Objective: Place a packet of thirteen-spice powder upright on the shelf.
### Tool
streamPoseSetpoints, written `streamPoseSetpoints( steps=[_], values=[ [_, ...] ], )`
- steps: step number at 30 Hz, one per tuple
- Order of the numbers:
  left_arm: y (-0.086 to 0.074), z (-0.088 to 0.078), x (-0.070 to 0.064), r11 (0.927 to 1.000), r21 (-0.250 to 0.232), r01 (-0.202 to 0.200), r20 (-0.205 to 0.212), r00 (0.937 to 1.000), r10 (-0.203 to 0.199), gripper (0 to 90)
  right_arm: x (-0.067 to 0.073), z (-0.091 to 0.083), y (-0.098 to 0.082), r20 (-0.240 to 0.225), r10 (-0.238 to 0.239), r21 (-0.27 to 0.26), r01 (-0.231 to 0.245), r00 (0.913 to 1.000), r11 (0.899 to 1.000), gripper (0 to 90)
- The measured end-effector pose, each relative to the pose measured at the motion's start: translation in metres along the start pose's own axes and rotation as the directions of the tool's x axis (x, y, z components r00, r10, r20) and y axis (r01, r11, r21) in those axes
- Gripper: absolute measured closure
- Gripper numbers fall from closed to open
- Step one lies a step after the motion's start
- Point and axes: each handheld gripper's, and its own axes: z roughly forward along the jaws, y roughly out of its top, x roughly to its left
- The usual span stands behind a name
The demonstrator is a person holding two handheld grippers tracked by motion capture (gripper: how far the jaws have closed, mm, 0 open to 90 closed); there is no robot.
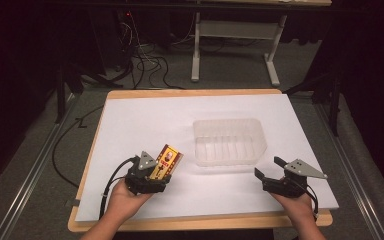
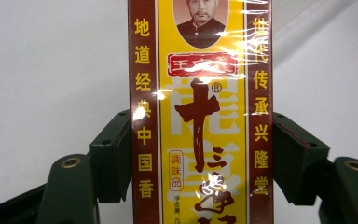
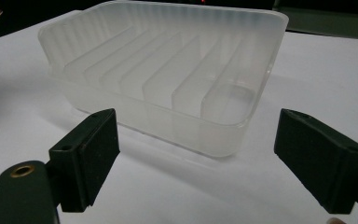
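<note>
Left gripper [image 1: 161, 172] is clamped on a yellow-and-red seasoning box [image 1: 165, 161], one black pad against each long side; in the left gripper view the box [image 2: 200, 112] stands between the pads with no gap visible. The box sits at the near left of the white table [image 1: 145, 115], well apart from the container. Whether it rests on the sheet or is lifted clear cannot be told.

Right gripper [image 1: 270, 170] has its jaws spread wide with nothing between them, near the front right edge, facing the clear plastic container [image 3: 168, 79].

Judged step: carry the box to the container [image 1: 229, 141] and set it inside. To do it well, keep the squeeze square on the long sides, lift above the rim before crossing, and lower the box along the ribbed floor.

Obstructions: none lie between box and container. The container is light and may slide; the free gripper could steady its near wall. Beyond the table, cables [image 1: 145, 62] and a desk frame [image 1: 232, 45] are out of the way.
</note>
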Motion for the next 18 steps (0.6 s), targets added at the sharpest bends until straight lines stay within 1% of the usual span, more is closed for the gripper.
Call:
streamPoseSetpoints(
  steps=[1,2,3,5,7,9,12,14,16,17,18],
  values=[
    [0.001,0.0,-0.001,0.9999,-0.017,0.003,0.004,1.0,-0.003,32.5,0.0,0.0,0.0,0.0,0.0,-0.001,0.0,1.0,1.0,14.2],
    [0.003,0.0,-0.002,0.9996,-0.024,0.016,0.023,0.9996,-0.015,32.5,0.0,0.0,0.0,0.0,0.0,-0.001,0.0,1.0,1.0,14.3],
    [0.004,0.001,-0.004,0.9993,-0.034,0.018,0.032,0.9993,-0.017,32.4,0.0,0.0,0.0,0.0,0.0,-0.001,0.0,1.0,1.0,14.3],
    [0.007,0.003,-0.009,0.9983,-0.057,0.008,0.026,0.9996,-0.006,32.5,0.0,0.0,0.0,0.001,-0.002,-0.003,0.002,1.0,1.0,14.7],
    [0.01,0.005,-0.012,0.9962,-0.085,0.016,0.032,0.9994,-0.013,32.5,0.001,0.0,0.0,0.001,-0.008,-0.008,0.008,1.0,1.0,14.8],
    [0.012,0.008,-0.015,0.9931,-0.115,0.021,0.041,0.999,-0.017,32.4,0.001,-0.001,0.0,0.002,-0.009,-0.011,0.009,1.0,1.0,14.8],
    [0.01,0.009,-0.019,0.9859,-0.165,0.026,0.035,0.9992,-0.021,32.5,0.0,-0.001,0.0,0.004,-0.003,-0.012,0.003,1.0,1.0,14.7],
    [0.006,0.008,-0.019,0.9799,-0.195,0.044,0.048,0.9982,-0.036,32.5,0.001,-0.002,0.001,0.01,0.019,-0.021,-0.019,0.9998,1.0,14.5],
    [0.004,0.006,-0.018,0.9756,-0.208,0.072,0.073,0.9956,-0.058,32.5,0.003,-0.003,0.004,0.016,0.021,-0.034,-0.021,0.9997,0.999,14.5],
    [0.004,0.005,-0.019,0.9743,-0.215,0.067,0.065,0.9964,-0.055,32.5,0.005,-0.004,0.006,0.018,0.019,-0.043,-0.018,0.9996,0.999,15.0],
    [0.003,0.004,-0.02,0.9729,-0.222,0.064,0.069,0.9964,-0.05,32.5,0.006,-0.005,0.008,0.02,0.013,-0.047,-0.012,0.9997,0.999,15.1]
  ],
)
